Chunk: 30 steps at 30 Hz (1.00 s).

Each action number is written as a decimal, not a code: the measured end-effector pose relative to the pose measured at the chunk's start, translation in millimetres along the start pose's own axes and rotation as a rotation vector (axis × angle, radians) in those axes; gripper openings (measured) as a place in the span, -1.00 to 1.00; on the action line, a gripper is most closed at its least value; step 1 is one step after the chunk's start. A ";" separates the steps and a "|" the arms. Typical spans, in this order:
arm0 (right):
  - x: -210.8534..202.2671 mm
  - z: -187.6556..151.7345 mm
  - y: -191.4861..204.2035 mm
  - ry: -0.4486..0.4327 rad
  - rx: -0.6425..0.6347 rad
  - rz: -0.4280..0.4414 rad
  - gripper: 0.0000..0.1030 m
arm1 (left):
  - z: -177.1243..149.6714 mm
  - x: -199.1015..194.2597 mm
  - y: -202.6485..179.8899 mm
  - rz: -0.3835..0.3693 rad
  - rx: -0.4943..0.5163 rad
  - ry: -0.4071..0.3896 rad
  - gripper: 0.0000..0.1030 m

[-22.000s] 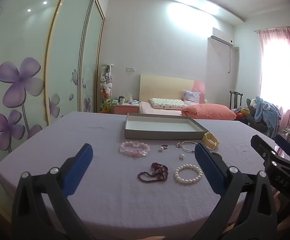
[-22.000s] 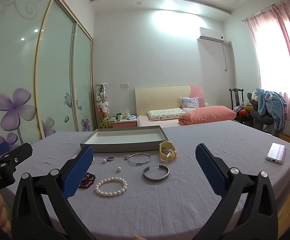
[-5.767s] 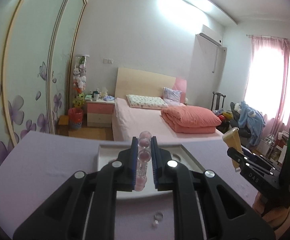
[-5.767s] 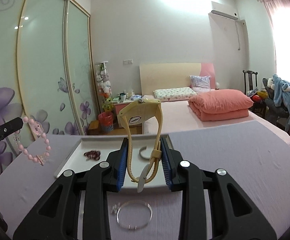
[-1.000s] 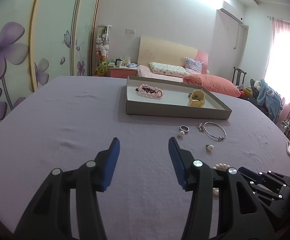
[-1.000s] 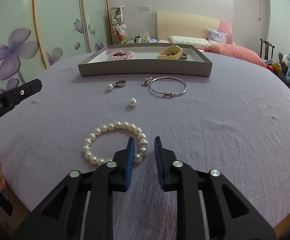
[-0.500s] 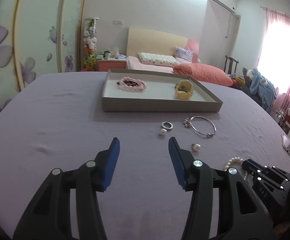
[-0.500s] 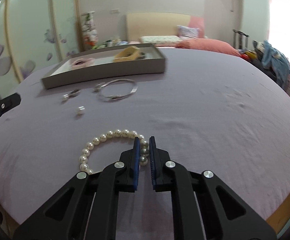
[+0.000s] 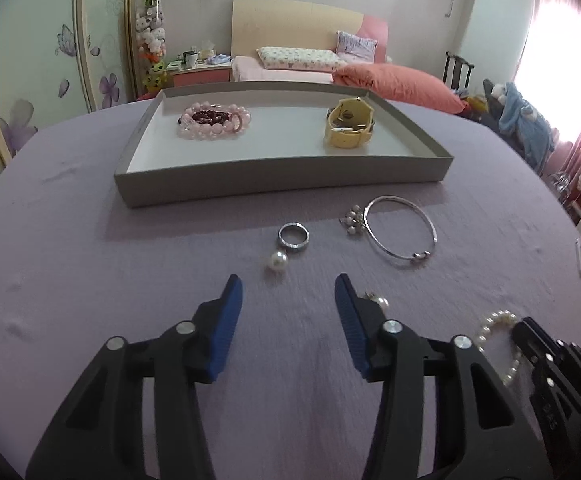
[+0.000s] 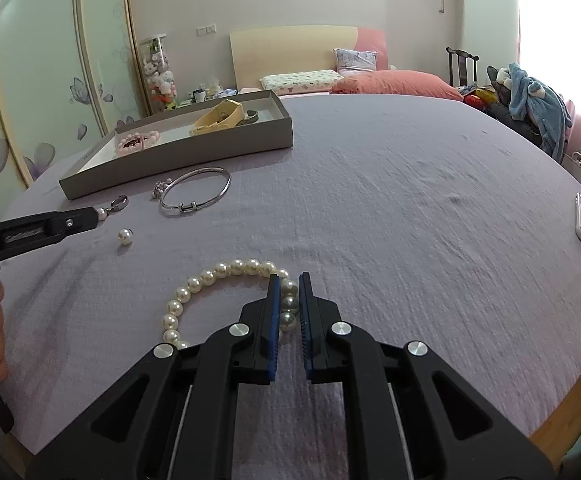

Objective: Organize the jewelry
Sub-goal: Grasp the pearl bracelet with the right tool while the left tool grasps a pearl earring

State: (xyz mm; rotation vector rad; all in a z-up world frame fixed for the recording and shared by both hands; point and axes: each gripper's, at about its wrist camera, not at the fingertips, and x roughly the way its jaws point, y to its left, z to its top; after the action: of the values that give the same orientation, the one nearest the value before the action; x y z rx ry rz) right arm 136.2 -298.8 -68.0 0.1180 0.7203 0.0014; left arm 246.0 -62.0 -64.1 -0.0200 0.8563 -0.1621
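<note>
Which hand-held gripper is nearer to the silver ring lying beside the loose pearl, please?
Left. The left hand-held gripper, closing, hovers just short of the silver ring; the right hand-held gripper grips the white pearl bracelet farther back.

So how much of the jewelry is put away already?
About half. The tray already holds the pink bead bracelet, a dark bead string inside it, and the yellow watch. The right gripper is shut on the pearl bracelet. Still on the cloth: the silver bangle, the ring and loose pearls; the left gripper is closing, with nothing between its jaws.
</note>
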 end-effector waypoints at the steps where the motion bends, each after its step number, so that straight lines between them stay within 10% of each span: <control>1: 0.2 0.1 0.1 -0.001 -0.001 0.000 -0.80 | 2.6 2.8 0.2 0.003 0.002 0.006 -0.21; 12: 0.7 -1.1 -1.5 0.002 0.001 0.003 -0.80 | 10.6 24.9 -3.7 0.019 0.017 0.045 -0.64; 27: 2.4 0.3 -1.6 0.009 0.003 0.013 -0.80 | 21.7 31.0 -11.5 0.043 0.024 0.047 -0.26; 30: 2.6 0.5 -1.5 0.009 0.001 0.014 -0.80 | 21.8 34.2 -9.3 0.054 0.021 0.050 -0.62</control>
State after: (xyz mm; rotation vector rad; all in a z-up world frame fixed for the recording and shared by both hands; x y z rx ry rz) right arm 138.5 -300.2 -69.5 0.1246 0.7289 0.0150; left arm 283.2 -77.4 -74.6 0.0265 0.9037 -0.1214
